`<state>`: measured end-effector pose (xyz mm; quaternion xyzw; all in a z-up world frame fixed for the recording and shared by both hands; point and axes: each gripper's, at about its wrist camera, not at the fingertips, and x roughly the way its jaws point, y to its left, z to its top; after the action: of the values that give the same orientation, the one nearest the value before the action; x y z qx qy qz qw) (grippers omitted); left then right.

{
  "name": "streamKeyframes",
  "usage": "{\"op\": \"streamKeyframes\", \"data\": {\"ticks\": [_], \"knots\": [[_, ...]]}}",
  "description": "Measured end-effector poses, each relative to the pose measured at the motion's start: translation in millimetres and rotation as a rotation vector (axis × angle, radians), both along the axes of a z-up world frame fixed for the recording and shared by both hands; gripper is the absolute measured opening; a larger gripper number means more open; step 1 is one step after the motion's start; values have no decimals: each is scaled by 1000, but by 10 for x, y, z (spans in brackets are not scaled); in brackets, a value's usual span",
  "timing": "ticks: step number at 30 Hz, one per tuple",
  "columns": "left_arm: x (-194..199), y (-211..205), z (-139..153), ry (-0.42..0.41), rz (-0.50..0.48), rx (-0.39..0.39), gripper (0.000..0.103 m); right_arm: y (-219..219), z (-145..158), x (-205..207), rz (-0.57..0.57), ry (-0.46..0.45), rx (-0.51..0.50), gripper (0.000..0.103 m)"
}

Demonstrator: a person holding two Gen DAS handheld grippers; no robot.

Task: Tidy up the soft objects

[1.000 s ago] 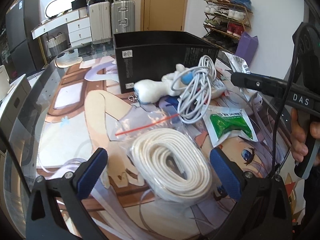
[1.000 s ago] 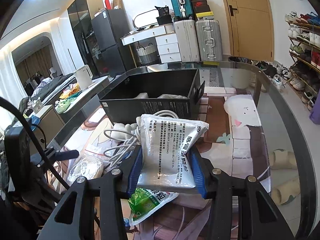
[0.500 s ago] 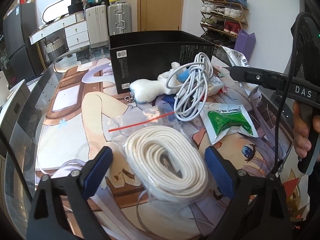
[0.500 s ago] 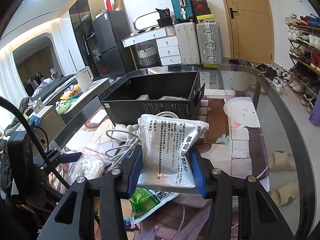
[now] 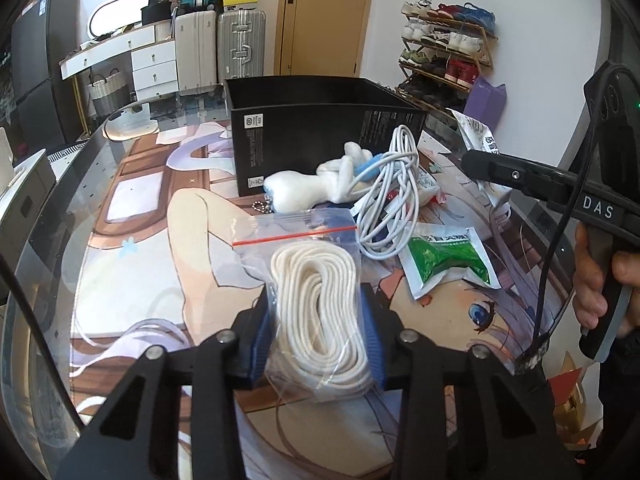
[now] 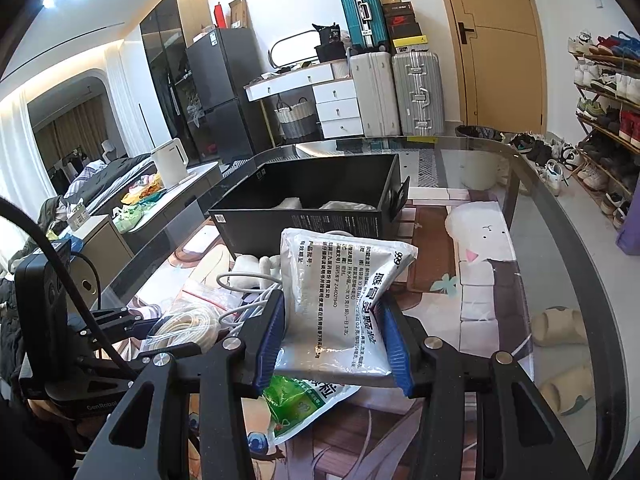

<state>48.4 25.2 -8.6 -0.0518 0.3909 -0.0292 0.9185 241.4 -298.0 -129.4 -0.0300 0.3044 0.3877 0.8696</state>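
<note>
A clear zip bag of coiled white rope lies on the table mat. My left gripper has its jaws closing, and both blue pads press the bag's sides. My right gripper is shut on a white printed pouch, held above a green pouch. Behind stands an open black box with pale items inside. A white plush toy and a bundle of white cable lie in front of the box.
The glass table carries a printed cartoon mat; its curved edge runs along the right. A hand grips the right tool's handle. Suitcases, a shoe rack and slippers stand beyond the table.
The left gripper's wide-open jaws have come together on the bag of rope, squeezing the coil narrow. The right gripper still holds the white pouch in the same place.
</note>
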Motion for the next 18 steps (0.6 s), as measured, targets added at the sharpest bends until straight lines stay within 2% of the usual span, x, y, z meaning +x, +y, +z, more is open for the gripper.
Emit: {"op": "streamKeyframes", "data": {"ticks": [18], "knots": [[-21, 129, 308, -94, 63, -53, 38, -16, 127, -58, 38, -45, 19, 47]]}}
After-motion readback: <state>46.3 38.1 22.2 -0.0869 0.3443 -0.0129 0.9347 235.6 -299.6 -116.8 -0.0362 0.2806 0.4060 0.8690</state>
